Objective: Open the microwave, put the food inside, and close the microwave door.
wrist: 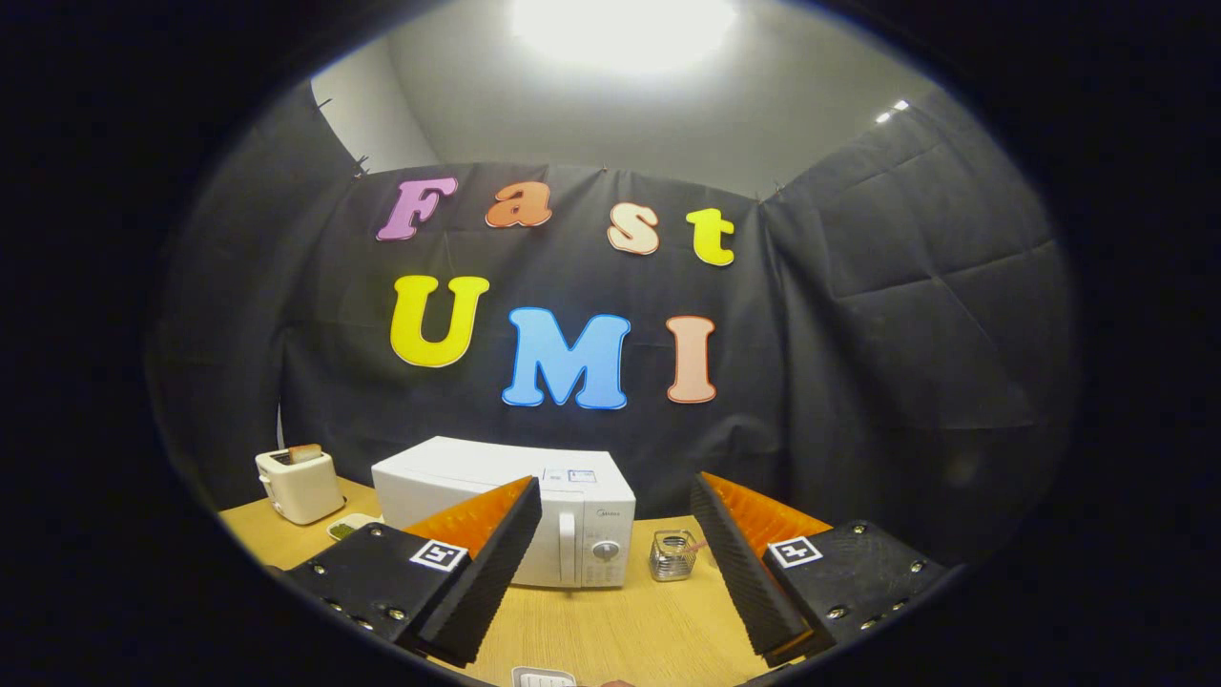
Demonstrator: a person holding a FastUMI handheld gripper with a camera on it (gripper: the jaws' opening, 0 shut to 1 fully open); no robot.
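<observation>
A white microwave (563, 506) stands on the wooden table (620, 630) well beyond my fingers, its door shut, with the handle and control dial on its right side. My gripper (610, 563) is held above the table's near part, open, with nothing between its fingers. The left finger (496, 553) covers part of the microwave's door. A small dish holding something green (348, 527) lies on the table to the left of the microwave, partly hidden by the gripper's left body.
A white toaster (299, 485) with a slice of bread in its slot stands at the table's far left. A small clear glass jar (672, 555) sits just right of the microwave. A white object (544, 678) pokes in at the table's near edge. Black cloth walls close the booth behind.
</observation>
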